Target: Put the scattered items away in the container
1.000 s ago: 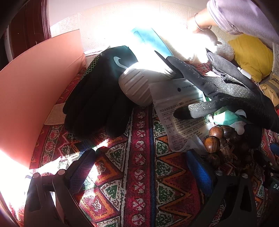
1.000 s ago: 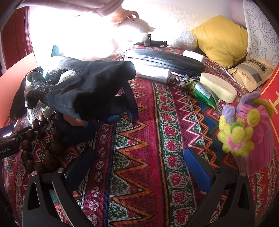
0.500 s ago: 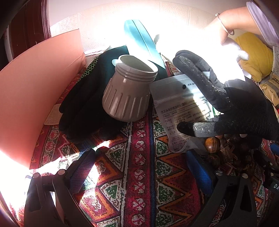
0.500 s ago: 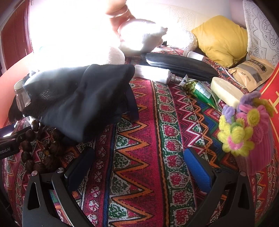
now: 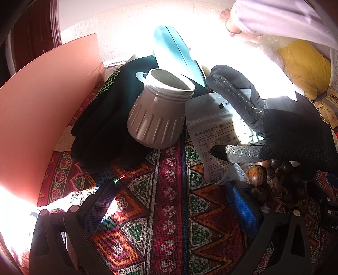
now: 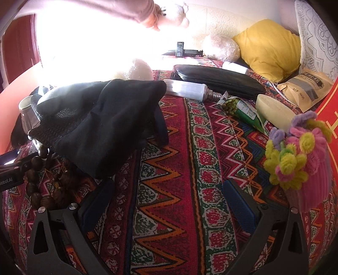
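A grey ribbed jar (image 5: 160, 112) stands upright on a dark green glove (image 5: 105, 127), mouth open. Right of it lies a clear printed pouch (image 5: 213, 131) under a black glove (image 5: 281, 129). Wooden beads (image 5: 256, 172) lie beneath that glove. My left gripper (image 5: 169, 203) hangs open over the patterned cloth, short of the jar. My right gripper (image 6: 166, 201) is open too, above bare cloth. Ahead of it lie the black glove (image 6: 101, 122), wooden beads (image 6: 42, 186), a white tube (image 6: 186, 88), a green tube (image 6: 245, 112), a cream bar (image 6: 274, 111) and a pink hat with yarn flowers (image 6: 302, 160).
A pink board (image 5: 42, 105) stands on the left. A teal object (image 5: 175, 50) leans behind the jar. A person's sleeve and hand (image 6: 147, 14) hold a white plush toy (image 6: 175, 14) at the back. A black pouch (image 6: 215, 78), yellow cushion (image 6: 268, 46) and kraft bag (image 6: 304, 88) lie far right.
The jar went from lying on its side to upright. The black glove settled flat. The person's hand lifted the white plush toy up and away. Both grippers stayed put.
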Demonstrator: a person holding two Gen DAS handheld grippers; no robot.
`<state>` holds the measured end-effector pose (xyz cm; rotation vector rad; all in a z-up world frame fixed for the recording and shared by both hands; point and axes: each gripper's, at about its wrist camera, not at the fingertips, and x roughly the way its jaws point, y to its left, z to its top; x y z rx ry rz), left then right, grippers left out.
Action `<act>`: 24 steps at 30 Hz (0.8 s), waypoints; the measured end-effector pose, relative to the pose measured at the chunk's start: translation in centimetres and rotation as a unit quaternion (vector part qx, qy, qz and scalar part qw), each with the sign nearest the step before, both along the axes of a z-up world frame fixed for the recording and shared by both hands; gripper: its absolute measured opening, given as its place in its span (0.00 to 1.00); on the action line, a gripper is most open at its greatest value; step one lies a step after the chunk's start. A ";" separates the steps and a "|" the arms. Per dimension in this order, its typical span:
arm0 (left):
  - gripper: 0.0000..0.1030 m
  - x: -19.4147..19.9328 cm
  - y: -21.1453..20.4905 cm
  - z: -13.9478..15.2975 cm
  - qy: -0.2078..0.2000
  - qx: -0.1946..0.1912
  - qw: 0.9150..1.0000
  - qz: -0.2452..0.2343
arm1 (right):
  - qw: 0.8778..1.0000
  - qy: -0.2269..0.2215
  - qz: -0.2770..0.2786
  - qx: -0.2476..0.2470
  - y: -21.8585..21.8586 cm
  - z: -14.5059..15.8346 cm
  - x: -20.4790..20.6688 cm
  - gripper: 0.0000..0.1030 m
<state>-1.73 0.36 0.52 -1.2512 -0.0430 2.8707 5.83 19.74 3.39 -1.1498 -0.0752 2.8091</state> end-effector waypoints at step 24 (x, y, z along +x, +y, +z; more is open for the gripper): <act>1.00 -0.1 -0.5 0.4 0.001 -0.001 1.000 0.001 | 1.000 0.005 -0.004 -0.006 0.4 -0.1 0.0 1.00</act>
